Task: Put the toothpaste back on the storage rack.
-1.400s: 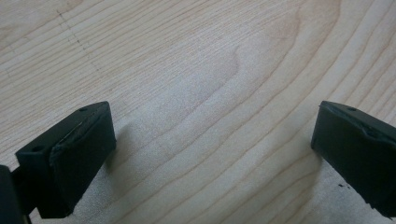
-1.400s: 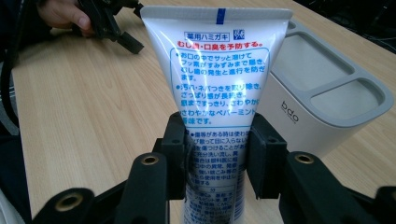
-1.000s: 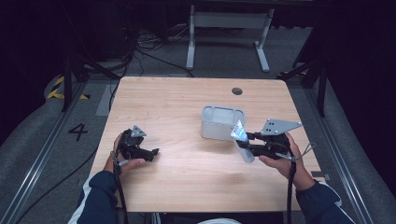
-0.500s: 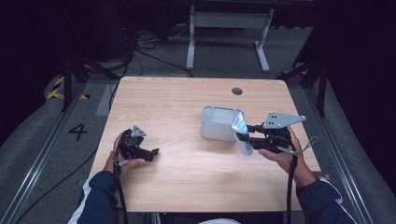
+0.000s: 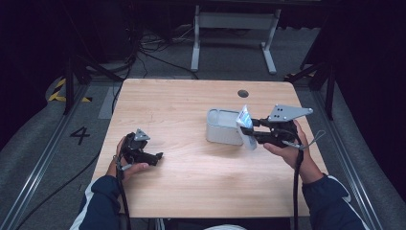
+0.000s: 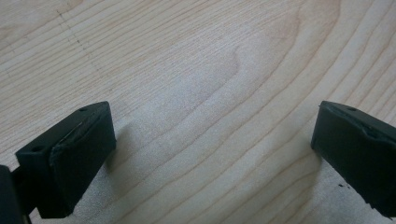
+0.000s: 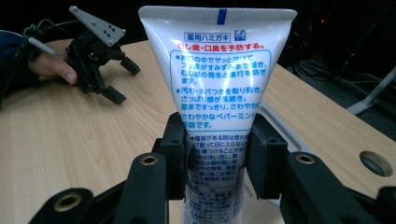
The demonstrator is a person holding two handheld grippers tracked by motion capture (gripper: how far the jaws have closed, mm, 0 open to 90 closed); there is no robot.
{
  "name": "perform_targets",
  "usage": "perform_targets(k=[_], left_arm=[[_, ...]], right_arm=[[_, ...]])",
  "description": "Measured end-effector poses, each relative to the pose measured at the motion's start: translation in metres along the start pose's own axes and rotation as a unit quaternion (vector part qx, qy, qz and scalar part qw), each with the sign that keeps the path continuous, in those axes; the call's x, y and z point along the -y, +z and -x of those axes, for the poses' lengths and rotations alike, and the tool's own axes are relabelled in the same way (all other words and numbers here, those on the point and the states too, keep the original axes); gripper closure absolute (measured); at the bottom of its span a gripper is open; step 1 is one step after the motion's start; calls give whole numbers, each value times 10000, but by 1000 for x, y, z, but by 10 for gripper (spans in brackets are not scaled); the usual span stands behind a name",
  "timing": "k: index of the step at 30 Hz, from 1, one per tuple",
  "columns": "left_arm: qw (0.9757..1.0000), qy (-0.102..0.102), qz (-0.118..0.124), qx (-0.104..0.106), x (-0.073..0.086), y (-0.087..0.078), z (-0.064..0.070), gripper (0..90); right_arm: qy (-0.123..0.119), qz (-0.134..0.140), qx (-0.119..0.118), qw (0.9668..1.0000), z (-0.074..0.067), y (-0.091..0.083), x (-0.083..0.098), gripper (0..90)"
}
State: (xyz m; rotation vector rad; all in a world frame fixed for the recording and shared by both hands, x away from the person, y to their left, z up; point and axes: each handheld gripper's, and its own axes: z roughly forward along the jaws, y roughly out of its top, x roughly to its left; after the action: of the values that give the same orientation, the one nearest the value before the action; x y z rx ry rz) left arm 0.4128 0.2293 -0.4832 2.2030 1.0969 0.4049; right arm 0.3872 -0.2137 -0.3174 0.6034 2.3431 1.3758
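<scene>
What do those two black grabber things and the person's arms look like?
Both the left gripper and the right gripper are black, each with two blocky jaws, a grey three-cornered plate with small holes on top, and a dark trailing cable. The sleeves are dark blue.

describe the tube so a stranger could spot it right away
On the wooden table, look right of the grey tub, at the right gripper. The tube stands clamped in its fingers: white, flat crimped end up, covered in blue and red print.

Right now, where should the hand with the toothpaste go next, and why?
Probably a little further over the grey tin. The right gripper is clamped on the toothpaste tube, held above the table beside the tin's rim, and the tin looks open on top.
</scene>
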Motion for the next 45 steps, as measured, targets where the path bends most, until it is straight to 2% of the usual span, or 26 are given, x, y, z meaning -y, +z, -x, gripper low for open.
perform_targets(k=[19,21,37,45], left_arm=[[10000,-41,-2,3,0,0,1,2],[10000,-40,-3,4,0,0,1,1],[10000,-29,-5,0,1,0,1,1],[10000,-25,-9,1,1,0,1,2]], right_arm=[[-41,44,59,10000,13,24,-33,643],[-116,3,149,9998,13,27,-36,643],[88,-65,326,9994,32,45,-41,642],[82,-17,412,9991,39,55,-45,641]])
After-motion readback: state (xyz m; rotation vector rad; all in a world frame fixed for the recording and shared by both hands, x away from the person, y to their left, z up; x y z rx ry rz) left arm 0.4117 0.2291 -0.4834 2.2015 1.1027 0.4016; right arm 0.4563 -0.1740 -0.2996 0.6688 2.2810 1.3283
